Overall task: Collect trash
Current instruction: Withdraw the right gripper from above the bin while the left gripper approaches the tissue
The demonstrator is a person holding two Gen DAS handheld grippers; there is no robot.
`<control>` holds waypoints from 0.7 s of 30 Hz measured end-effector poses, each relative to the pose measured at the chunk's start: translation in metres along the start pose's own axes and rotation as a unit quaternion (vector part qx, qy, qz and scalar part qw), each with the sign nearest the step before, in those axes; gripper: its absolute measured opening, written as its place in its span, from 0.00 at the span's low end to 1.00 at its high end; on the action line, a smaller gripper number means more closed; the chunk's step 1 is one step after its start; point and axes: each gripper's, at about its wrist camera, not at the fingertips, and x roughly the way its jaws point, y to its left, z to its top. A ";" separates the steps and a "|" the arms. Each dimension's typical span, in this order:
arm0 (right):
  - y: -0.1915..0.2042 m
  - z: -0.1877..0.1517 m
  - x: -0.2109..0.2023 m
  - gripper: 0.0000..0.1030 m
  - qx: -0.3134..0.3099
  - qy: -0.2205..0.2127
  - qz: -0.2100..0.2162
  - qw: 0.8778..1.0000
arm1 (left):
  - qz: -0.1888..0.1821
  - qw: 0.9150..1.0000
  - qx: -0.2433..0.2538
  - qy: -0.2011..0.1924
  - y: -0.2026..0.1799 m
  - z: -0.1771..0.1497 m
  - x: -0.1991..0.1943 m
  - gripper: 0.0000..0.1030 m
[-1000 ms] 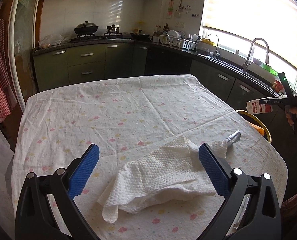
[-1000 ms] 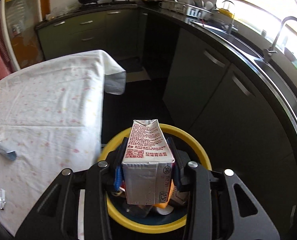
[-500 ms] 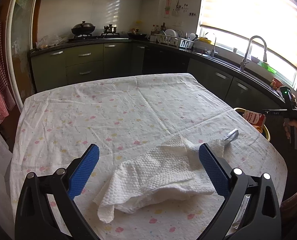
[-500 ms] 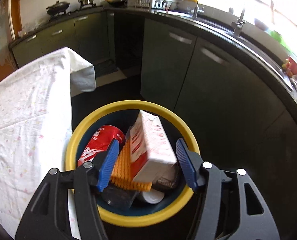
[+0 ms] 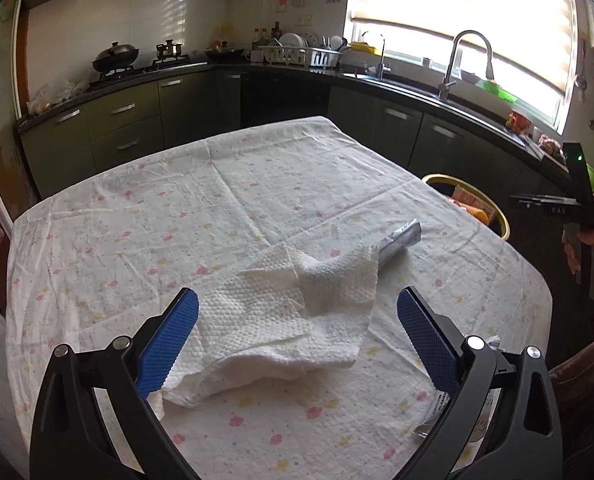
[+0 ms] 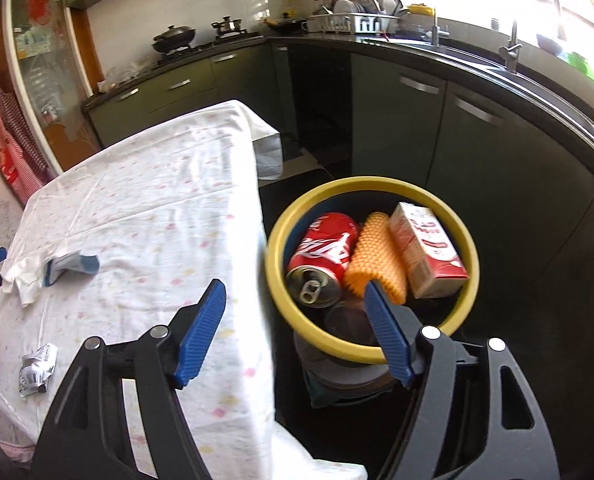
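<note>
Now released — carton (image 6: 429,250) lying in yellow-rimmed bin (image 6: 468,240) beside can (image 6: 325,258); right gripper (image 6: 293,312) jaws just opened, empty. Left gripper (image 5: 297,330) spread wide over paper towel (image 5: 281,316) on table (image 5: 137,220) — likely next.

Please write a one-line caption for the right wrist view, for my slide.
Open right gripper, nothing between its fingers, above a yellow-rimmed bin holding a red can, orange mesh and carton.
</note>
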 end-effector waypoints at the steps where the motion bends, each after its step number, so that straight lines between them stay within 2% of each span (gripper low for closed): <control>1: 0.004 -0.002 0.000 0.67 -0.004 -0.001 0.004 1.000 | 0.010 1.000 0.010 0.009 -0.006 -0.001 0.002 0.95; 6: 0.017 -0.012 0.004 0.67 -0.009 0.009 0.032 0.999 | 0.037 0.998 0.019 0.039 -0.008 -0.007 0.010 0.94; 8: 0.016 -0.015 0.005 0.68 -0.006 0.009 0.037 0.999 | 0.036 0.998 0.015 0.046 -0.003 -0.010 0.011 0.87; 10: 0.015 -0.017 0.007 0.68 -0.002 0.013 0.043 0.999 | 0.038 0.997 0.010 0.061 0.002 -0.013 0.015 0.76; 14: 0.015 -0.021 0.010 0.68 0.005 0.019 0.050 0.999 | 0.046 0.996 0.006 0.078 0.010 -0.016 0.024 0.65; 17: 0.014 -0.022 0.012 0.69 0.006 0.020 0.053 0.998 | 0.049 0.995 0.010 0.088 0.012 -0.018 0.028 0.53; 19: 0.014 -0.022 0.012 0.69 0.006 0.020 0.053 0.998 | 0.052 0.994 0.010 0.095 0.013 -0.020 0.030 0.34; 20: 0.014 -0.022 0.012 0.69 0.006 0.020 0.053 0.998 | 0.051 0.994 0.008 0.096 0.014 -0.021 0.030 0.28; 21: 0.014 -0.022 0.012 0.69 0.007 0.021 0.054 0.998 | 0.052 0.994 0.005 0.095 0.015 -0.022 0.029 0.17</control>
